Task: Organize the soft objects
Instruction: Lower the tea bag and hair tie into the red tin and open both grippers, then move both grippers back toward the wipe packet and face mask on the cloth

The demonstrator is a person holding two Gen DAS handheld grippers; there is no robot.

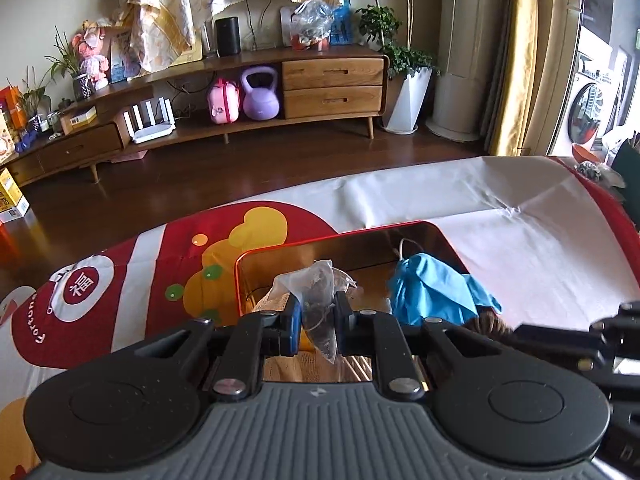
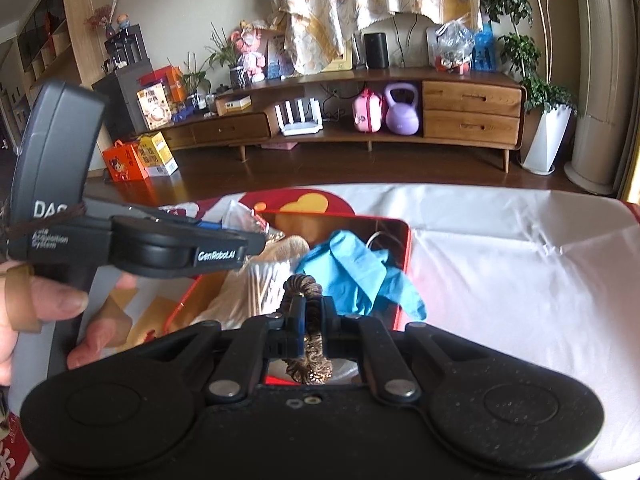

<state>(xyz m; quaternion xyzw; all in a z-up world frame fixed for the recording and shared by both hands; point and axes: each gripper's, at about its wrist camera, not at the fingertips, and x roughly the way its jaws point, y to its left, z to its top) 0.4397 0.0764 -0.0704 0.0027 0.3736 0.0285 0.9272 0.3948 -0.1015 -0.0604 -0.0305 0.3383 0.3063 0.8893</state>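
Note:
A red-rimmed tin tray with a shiny gold inside lies on the table. My left gripper is shut on a crumpled clear plastic pouch just above the tray's near left part. My right gripper is shut on a brown braided hair tie, held over the tray's near edge. Blue gloves lie in the tray's right side, spilling over the rim. A beige cloth sits in its left side. The left gripper shows side-on in the right wrist view.
A white cloth with a red and yellow print covers the table. A hand holds the left gripper's handle. Beyond the table lie dark wood floor and a long wooden TV cabinet.

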